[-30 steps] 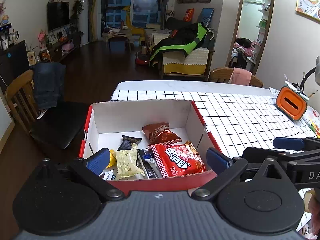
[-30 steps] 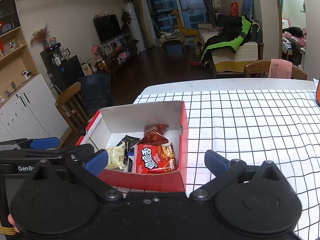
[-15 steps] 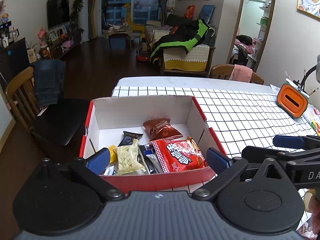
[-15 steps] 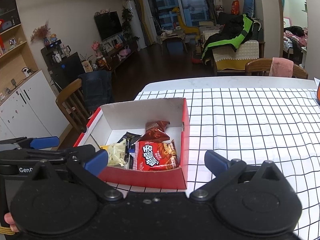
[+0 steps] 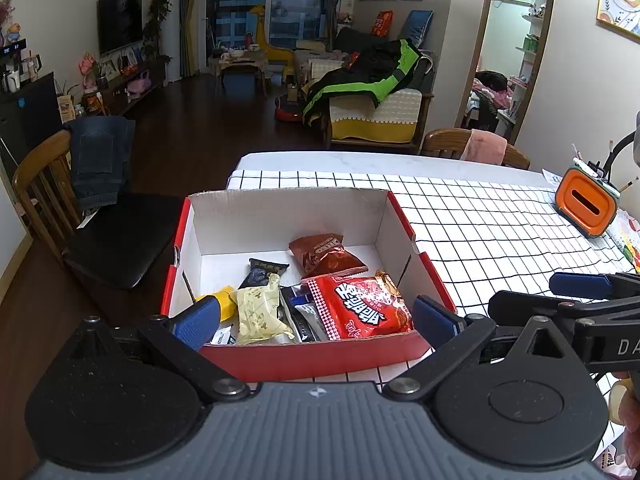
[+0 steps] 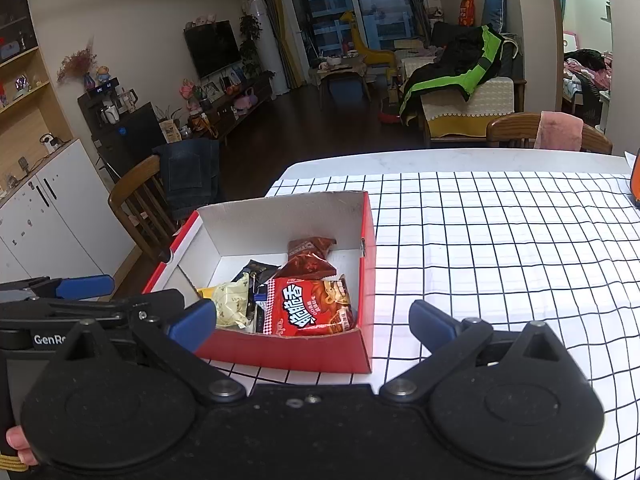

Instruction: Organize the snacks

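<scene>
A red cardboard box (image 5: 320,356) with a white inside stands on the checked tablecloth and holds several snacks: a large red packet (image 5: 362,312), a brown packet (image 5: 324,254), a pale yellow packet (image 5: 260,314), a dark packet (image 5: 262,274). The box shows in the right wrist view too (image 6: 288,350), with the red packet (image 6: 310,308). My left gripper (image 5: 316,320) is open and empty, held before the box's near wall. My right gripper (image 6: 312,322) is open and empty, to the right of the left one.
The checked cloth (image 6: 500,248) stretches right of the box. An orange holder (image 5: 586,204) stands at the table's far right. Wooden chairs stand at the left (image 5: 48,184) and the far side (image 5: 476,148). The table's left edge runs beside the box.
Both grippers have drawn back and up from the box, so it sits farther away in both views. The snacks have not moved.
</scene>
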### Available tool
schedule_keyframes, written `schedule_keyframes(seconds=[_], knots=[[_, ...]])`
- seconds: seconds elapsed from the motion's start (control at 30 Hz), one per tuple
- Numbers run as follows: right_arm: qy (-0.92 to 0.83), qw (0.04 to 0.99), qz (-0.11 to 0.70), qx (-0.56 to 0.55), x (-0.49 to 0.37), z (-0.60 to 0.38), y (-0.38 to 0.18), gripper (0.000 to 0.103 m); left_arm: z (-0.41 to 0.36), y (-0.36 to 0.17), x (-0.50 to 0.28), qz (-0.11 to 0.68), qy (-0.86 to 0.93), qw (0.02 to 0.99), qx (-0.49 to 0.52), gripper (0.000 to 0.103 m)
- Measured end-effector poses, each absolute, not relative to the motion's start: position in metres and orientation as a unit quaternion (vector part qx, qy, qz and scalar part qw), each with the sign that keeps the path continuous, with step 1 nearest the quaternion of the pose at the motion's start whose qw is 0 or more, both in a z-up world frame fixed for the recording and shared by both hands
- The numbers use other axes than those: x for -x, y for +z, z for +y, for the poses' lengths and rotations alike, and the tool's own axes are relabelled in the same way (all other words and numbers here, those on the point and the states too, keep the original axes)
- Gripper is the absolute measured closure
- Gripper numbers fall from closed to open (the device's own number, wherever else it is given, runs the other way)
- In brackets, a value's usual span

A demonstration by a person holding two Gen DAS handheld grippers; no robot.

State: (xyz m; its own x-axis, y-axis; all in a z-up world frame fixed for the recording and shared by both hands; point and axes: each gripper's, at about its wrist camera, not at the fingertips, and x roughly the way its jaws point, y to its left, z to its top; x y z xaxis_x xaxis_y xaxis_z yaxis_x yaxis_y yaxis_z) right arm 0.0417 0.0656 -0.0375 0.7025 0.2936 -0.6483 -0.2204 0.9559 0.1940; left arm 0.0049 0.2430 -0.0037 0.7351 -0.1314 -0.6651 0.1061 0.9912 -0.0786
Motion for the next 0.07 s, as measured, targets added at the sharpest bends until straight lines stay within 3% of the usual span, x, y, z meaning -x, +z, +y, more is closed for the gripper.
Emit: schedule_keyframes(seconds=[0.07], knots=[[0.139,0.921,0.359,-0.052,-0.0416,0.0646,-0.0369,0.0,0.2424,-0.0035,-0.0045,0.358,-0.064,0.931,0.018,0.0]])
